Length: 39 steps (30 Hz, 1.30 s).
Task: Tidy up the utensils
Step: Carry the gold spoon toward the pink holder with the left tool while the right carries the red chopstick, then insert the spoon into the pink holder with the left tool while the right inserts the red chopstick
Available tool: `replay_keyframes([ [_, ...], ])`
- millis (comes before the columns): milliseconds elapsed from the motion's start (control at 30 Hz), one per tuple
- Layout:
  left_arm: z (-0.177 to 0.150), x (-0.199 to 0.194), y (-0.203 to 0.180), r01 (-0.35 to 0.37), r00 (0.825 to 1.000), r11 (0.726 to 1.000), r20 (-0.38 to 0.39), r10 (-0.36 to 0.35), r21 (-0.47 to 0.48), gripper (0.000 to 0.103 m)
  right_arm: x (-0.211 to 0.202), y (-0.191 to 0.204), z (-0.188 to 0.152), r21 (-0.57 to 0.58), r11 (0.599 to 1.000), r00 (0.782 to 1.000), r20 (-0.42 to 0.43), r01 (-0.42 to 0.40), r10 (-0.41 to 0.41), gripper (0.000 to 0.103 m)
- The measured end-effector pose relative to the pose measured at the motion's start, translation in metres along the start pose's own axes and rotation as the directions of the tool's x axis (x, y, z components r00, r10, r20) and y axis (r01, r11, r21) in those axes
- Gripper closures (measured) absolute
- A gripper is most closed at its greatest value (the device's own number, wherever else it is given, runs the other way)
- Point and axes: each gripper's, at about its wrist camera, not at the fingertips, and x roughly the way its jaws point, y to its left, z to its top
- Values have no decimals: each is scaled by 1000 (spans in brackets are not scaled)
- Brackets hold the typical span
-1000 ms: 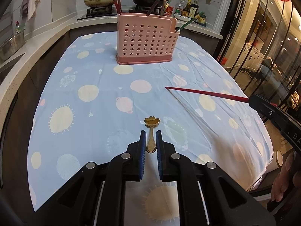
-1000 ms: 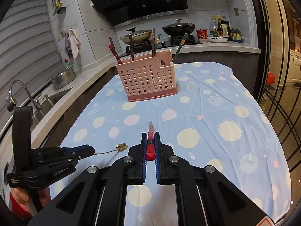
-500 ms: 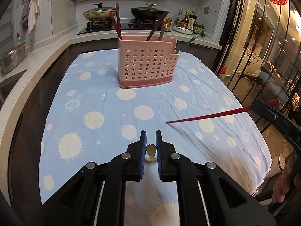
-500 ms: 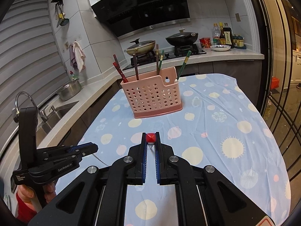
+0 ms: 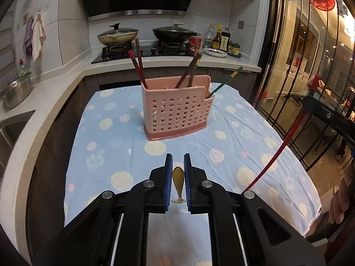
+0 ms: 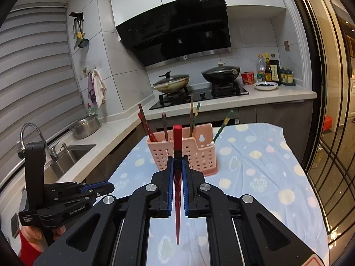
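The left gripper [image 5: 178, 181] has its jaws drawn narrow on a small gold spoon [image 5: 178, 182], which stands nearly upright between the blue pads, bowl up and decorated end down, clear of the spotted tablecloth [image 5: 106, 133] below. The right gripper [image 6: 177, 186] is clamped fully on 1 red chopstick [image 6: 177, 177], whose thick square end rises above the jaws while the thin tip hangs down beneath them. Ahead of both claws, well apart, stands the pink perforated holder [image 5: 177, 110], already carrying several chopsticks. Both utensils look light and rigid, so weight is no worry; slip is. The spoon's metal handle is slim and smooth and could pivot between the pads, so a hold on the neck below the bowl seems safest. The chopstick is gripped near its thicker upper part, which leaves a long free tip, good for threading into the holder but prone to swinging. Neither seems fragile.
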Motion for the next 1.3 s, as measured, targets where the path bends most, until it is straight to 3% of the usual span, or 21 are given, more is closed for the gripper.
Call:
replay_keyframes([
  [400, 116, 6, 6, -50, 985, 997, 168, 40, 55, 93, 55, -4, 109, -31, 1000, 990, 139, 5, 0, 96],
  [667, 167, 44, 11, -49, 983, 997, 182, 37, 62, 93, 112, -7, 160, 0, 1000, 987, 159, -4, 4, 96],
  [867, 173, 78, 19, -38, 991, 998, 134, 31, 51, 93, 153, -7, 161, 7, 1000, 993, 117, -7, 6, 96],
  [1167, 164, 110, 30, -36, 996, 999, 79, 33, 40, 92, 195, -4, 131, -16, 1000, 1000, 5, 18, -17, 96],
  [1233, 160, 112, 31, -52, 996, 998, 80, 49, 35, 91, 197, -5, 126, -17, 1000, 1000, -1, 21, -21, 89],
  [1300, 158, 113, 31, -77, 994, 997, 80, 74, 28, 79, 196, -5, 122, -17, 1000, 1000, 2, 26, -26, 81],
])
